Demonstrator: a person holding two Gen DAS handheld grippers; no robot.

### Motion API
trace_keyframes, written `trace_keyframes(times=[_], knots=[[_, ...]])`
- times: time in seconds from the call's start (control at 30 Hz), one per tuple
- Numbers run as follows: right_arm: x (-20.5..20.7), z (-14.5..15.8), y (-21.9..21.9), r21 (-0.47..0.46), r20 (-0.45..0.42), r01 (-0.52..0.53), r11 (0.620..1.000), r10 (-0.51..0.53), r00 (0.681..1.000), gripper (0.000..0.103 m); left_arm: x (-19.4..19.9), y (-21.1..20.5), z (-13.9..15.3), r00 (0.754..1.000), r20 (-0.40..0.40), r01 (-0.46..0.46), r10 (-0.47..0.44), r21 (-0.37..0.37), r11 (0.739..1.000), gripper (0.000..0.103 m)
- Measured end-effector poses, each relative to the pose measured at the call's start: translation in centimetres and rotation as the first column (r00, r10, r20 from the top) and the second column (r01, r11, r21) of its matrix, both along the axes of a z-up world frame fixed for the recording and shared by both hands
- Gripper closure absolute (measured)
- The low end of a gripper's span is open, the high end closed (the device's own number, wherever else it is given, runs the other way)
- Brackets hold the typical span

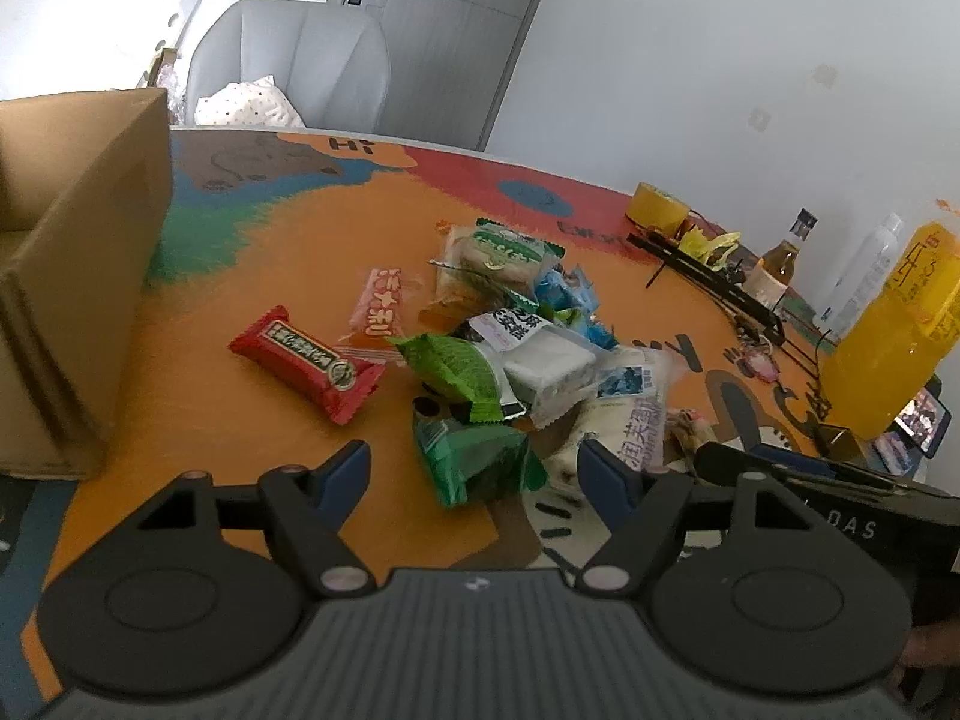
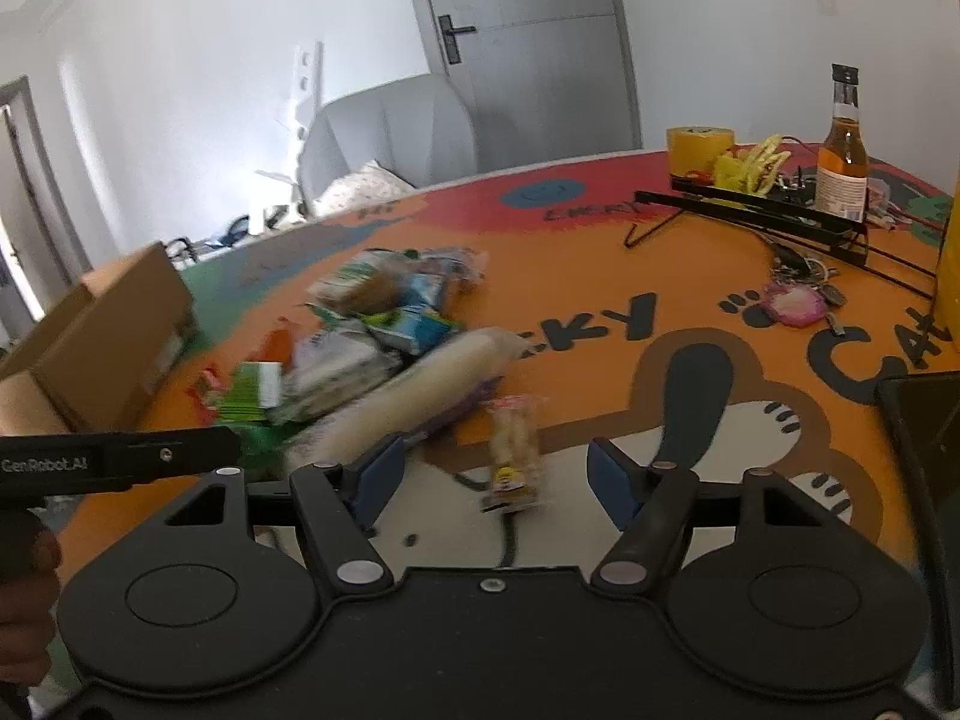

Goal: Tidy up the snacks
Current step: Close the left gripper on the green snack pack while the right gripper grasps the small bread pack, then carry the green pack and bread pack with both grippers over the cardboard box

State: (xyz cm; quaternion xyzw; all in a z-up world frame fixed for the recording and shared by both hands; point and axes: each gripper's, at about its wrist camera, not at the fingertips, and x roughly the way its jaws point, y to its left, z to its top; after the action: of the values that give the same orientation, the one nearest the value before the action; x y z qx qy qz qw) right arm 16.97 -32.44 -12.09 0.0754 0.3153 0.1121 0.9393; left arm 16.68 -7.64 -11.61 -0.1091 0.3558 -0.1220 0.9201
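green snack packet (image 1: 474, 468) lies between left claw's (image 1: 474, 468) parted jaws; right claw (image 2: 492, 468) open around yellow packet (image 2: 510, 450).

The printed mat on the counter (image 2: 600, 276) carries big dark letters: "CKY" (image 2: 606, 324) beside a paw print, "CA" (image 2: 876, 354) running off toward the right edge, a smaller "LUCKY"-like word (image 2: 591, 210) below a blue oval, only partly legible, and "Hi" (image 1: 353, 146) at the far rim in the left wrist view. The black body of the left gripper (image 2: 114, 459) reads "GenRobot.AI" in the right wrist view. The black body of the right gripper (image 1: 852, 525) shows "DAS". Several snack wrappers bear Chinese characters, such as the red packet (image 1: 309, 363) and the white bag (image 1: 636, 438); the yellow bottle (image 1: 900, 324) does too
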Motion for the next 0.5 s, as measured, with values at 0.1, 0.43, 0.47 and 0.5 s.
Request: trace_keyframes(times=[0.1, 0.43, 0.47, 0.5], knots=[[0.5, -0.5, 0.2, -0.007, -0.013, -0.01, 1.0, 0.01, 1.0, 0.041, 0.7, -0.3, -0.5, 1.0, -0.02, -0.012, 0.012, 0.001, 1.0, 0.032], [0.6, -1.0, 1.0, -0.091, 0.012, -0.003, 0.996, 0.004, 1.0, 0.073, 0.8, -1.2, -1.0, 1.0, -0.003, -0.015, 0.015, 0.019, 1.0, 0.058], [0.6, -1.0, 0.9, -0.086, 0.01, -0.003, 0.996, 0.004, 1.0, 0.082, 0.7, -1.2, -1.0, 1.0, 0.0, -0.015, 0.015, 0.018, 1.0, 0.059], [0.6, -1.0, 0.6, -0.079, 0.005, -0.002, 0.997, 0.002, 1.0, 0.085, 0.6, -1.1, -1.0, 1.0, 0.003, -0.019, 0.019, 0.015, 1.0, 0.06]])
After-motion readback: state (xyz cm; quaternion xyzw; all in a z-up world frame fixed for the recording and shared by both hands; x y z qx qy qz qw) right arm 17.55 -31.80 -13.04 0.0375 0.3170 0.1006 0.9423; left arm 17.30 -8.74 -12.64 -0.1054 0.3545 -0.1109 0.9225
